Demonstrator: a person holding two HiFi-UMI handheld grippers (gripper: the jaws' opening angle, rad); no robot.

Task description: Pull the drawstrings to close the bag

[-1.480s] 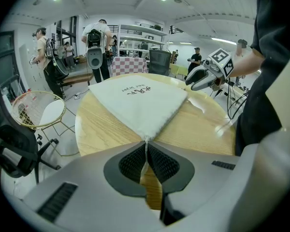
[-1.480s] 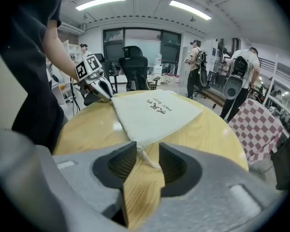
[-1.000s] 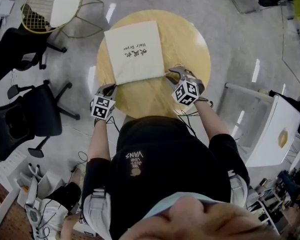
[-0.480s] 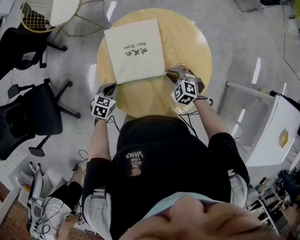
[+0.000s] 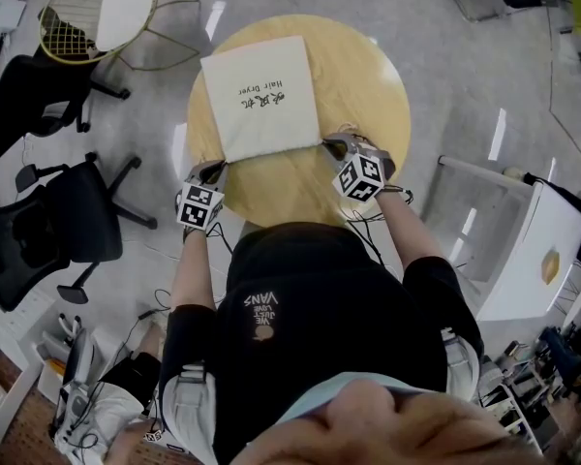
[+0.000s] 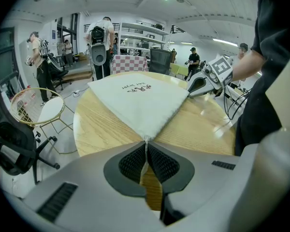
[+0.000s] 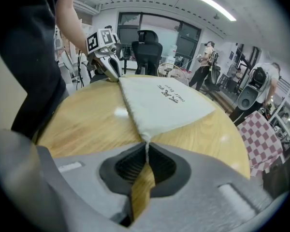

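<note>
1 white drawstring bag (image 5: 261,95) on surface (image 5: 363,76), ahead of 2 claws | left claw (image 6: 146,143): pinching 1 drawstring (image 6: 145,154) | right claw (image 7: 147,145): jaws just been closing, pinching other drawstring (image 7: 147,152)

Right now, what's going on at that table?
A person works a gripper in each hand over a white bag lying flat on the round table. The left gripper is shut on the left drawstring at the bag's near corner. The right gripper has just been closing and now pinches the right drawstring at the other near corner. The mouth looks not yet gathered.
</note>
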